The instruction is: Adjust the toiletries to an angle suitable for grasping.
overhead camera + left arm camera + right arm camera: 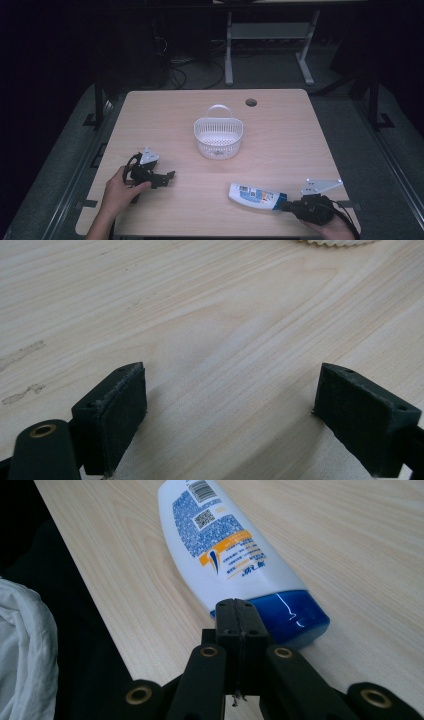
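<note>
Bottle point(256, 196), white with blue cap, lies on its side on the wooden surface point(280, 145) near the front right edge, cap toward the right gripper point(289, 204). In the right gripper view that gripper's jaws are pressed together with nothing between them, tips just at the cap's edge; whether they touch it is unclear. Left gripper point(170, 175) sits low over the front left of the surface, jaws wide apart over bare wood. White basket point(218, 136) stands mid-surface, well apart from both.
</note>
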Demonstrator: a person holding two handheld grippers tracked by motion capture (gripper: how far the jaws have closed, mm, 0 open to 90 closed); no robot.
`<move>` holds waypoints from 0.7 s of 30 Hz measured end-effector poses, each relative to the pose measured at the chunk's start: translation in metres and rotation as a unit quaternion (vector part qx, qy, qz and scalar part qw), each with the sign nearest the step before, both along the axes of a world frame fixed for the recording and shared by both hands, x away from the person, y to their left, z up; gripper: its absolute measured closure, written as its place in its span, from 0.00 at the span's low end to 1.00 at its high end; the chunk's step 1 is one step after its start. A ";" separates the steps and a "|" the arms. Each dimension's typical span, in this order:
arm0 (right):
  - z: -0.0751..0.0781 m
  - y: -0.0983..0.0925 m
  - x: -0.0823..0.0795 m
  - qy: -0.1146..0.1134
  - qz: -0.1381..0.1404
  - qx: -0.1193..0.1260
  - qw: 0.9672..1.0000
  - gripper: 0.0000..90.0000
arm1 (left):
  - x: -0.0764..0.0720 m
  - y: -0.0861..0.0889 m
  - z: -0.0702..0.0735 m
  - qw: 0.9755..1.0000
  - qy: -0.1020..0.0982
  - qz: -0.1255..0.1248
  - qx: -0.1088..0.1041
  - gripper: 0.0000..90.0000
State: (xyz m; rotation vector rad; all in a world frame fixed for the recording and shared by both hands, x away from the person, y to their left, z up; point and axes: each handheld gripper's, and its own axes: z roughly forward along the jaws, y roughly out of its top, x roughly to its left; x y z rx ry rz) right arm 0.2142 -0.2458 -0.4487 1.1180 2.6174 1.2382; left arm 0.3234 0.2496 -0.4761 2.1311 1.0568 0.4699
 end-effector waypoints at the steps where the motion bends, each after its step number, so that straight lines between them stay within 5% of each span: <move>1: 0.000 0.000 0.000 0.001 0.000 0.001 1.000 1.00 | 0.000 0.000 0.000 1.000 0.000 0.000 0.000 0.14; 21: -0.001 0.000 0.020 0.002 -0.010 -0.022 1.000 1.00 | 0.000 0.000 0.000 1.000 0.000 -0.001 0.001 0.14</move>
